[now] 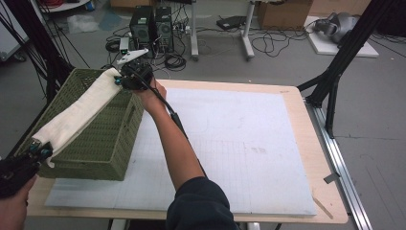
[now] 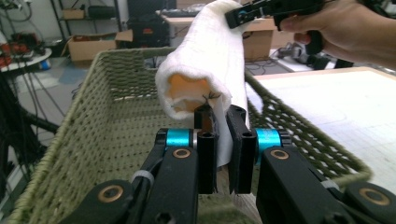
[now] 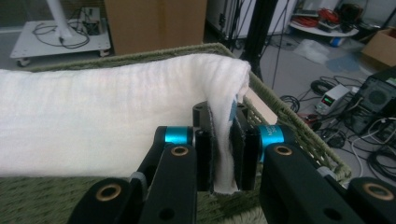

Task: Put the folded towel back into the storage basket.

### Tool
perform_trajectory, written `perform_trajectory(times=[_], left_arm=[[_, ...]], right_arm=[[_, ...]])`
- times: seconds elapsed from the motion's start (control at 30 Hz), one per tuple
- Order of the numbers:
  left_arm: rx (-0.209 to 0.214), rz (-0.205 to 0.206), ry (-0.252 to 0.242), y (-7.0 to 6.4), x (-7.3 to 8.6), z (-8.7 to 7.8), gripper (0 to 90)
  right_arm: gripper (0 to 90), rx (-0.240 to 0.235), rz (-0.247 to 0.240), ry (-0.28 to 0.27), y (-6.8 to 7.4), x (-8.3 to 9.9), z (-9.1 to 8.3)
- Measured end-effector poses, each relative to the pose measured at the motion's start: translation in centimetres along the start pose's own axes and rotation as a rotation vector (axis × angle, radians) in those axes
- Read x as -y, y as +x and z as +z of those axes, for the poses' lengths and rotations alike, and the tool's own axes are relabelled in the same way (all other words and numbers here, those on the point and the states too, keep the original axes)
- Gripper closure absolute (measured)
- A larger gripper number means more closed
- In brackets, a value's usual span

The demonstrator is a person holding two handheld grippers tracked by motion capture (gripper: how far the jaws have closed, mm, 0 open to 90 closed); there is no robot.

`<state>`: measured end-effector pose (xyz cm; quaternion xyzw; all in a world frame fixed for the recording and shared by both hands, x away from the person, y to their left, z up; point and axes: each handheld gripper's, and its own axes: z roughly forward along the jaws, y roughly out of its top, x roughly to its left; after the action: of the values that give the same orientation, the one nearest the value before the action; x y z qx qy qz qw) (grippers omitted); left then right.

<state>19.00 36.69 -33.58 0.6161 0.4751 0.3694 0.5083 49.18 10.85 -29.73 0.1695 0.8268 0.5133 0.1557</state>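
The white cloth (image 1: 79, 115) hangs stretched above the green basket (image 1: 103, 143), its long axis running from the left gripper (image 1: 39, 149), jaws clamped on the near end, to the right gripper (image 1: 125, 79), clamped on the far end; lowering it means both dropping together.

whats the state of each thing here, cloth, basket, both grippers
white cloth: stretched taut between both grippers, held over the basket, not lying in it
green basket: upright on the table's left side, open top
left gripper: shut on the cloth's near end
right gripper: shut on the cloth's far end, over the basket's far rim
table: covered by a white mat
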Motion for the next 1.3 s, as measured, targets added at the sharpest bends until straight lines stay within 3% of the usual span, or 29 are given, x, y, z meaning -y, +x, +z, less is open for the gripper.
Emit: perform_trajectory(times=[0.2,0.23,0.27,0.3,0.33,0.37,0.5,0.6,0.63,0.7,0.73,0.87,0.97,1.07,1.2,1.3], left_arm=[[-0.023,-0.024,0.052,1.3,0.1,0.8,81.8],[-0.042,-0.028,0.082,1.6,0.2,1.1,77.2],[-0.075,-0.032,0.093,1.7,0.3,1.2,43.8],[-0.117,-0.044,0.093,1.8,0.4,1.2,43.8],[-0.138,-0.055,0.081,2.0,0.4,0.9,33.5],[-0.153,-0.059,0.062,2.0,0.3,0.5,33.5],[-0.147,-0.026,0.016,1.6,-0.7,-0.6,29.6],[-0.107,-0.022,-0.014,0.9,-1.1,-0.9,29.3],[-0.089,-0.024,-0.022,0.6,-1.2,-0.9,29.3],[-0.074,-0.039,-0.026,-0.1,-1.2,-0.5,21.2],[-0.051,-0.044,-0.032,-0.4,-1.2,-0.3,16.9],[0.042,-0.098,-0.045,-1.6,-1.2,0.6,16.5],[0.106,-0.111,-0.035,-2.6,-1.1,1.5,16.5],[0.173,-0.101,-0.025,-4.1,-1.3,2.7,16.5],[0.222,-0.073,-0.050,-6.0,-1.6,3.7,17.7],[0.288,-0.071,-0.053,-7.4,-1.8,4.8,17.4]], right_arm=[[80.6,0.030,0.009,0.013,0.4,0.1,1.2],[75.1,0.034,0.010,0.022,0.4,0.2,1.3],[62.7,0.046,0.047,0.039,0.2,0.5,1.7],[62.7,0.046,0.047,0.039,0.2,0.5,1.7],[55.2,0.054,0.100,0.049,-0.1,0.8,1.6],[55.2,0.054,0.100,0.049,-0.1,0.8,1.6],[53.2,0.021,0.095,0.037,-0.2,0.7,0.2],[50.7,0.021,0.067,0.009,-0.1,0.3,-2.3],[50.7,0.021,0.067,0.009,-0.1,0.3,-2.3],[48.4,0.006,0.073,-0.002,-0.1,0.4,-3.7],[47.7,0.002,0.077,-0.008,-0.1,0.4,-4.4],[37.3,-0.025,0.096,-0.020,-0.4,0.6,-7.1],[30.2,-0.050,0.117,-0.004,-0.3,1.4,-9.0],[23.8,-0.048,0.118,0.014,-0.3,2.4,-10.5],[23.6,-0.056,0.114,0.008,-0.2,4.4,-13.3],[22.7,-0.037,0.112,0.013,-0.2,5.5,-15.3]])
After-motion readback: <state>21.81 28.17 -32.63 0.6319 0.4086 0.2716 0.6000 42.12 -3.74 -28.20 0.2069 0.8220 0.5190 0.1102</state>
